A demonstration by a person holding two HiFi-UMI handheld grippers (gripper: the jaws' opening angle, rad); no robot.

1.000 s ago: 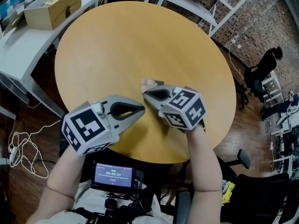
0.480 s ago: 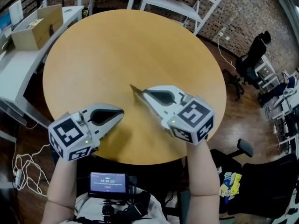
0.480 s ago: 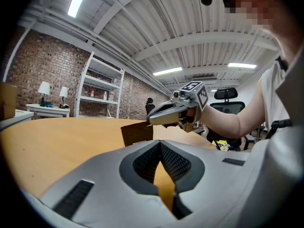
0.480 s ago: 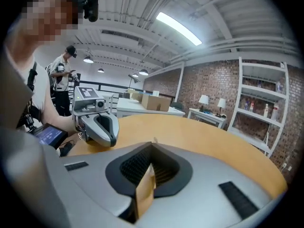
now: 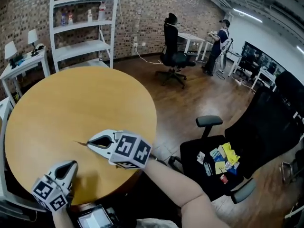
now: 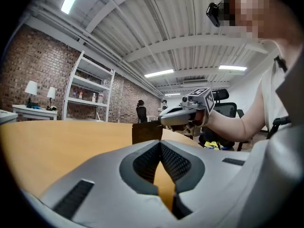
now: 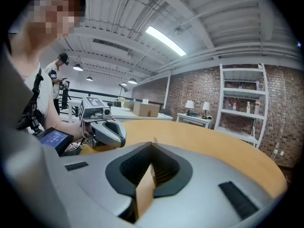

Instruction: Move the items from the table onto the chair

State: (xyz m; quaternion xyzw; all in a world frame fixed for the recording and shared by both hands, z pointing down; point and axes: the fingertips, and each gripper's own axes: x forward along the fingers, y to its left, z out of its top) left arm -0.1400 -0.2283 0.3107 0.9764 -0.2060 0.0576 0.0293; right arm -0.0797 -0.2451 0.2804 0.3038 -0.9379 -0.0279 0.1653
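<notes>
Several packets point(image 5: 222, 156) on chair seat point(image 5: 194, 149); right tongs point(image 5: 88, 143) clenched on brown packet point(image 7: 142, 194); left tongs point(image 5: 72, 165) closed, empty.

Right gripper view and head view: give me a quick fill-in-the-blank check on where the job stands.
The right gripper holds the thin brown packet above the round wooden ____.
The left gripper holds ____.
Small packets already lie on the black office chair's ____.
Missing words: table; nothing; seat.
</notes>
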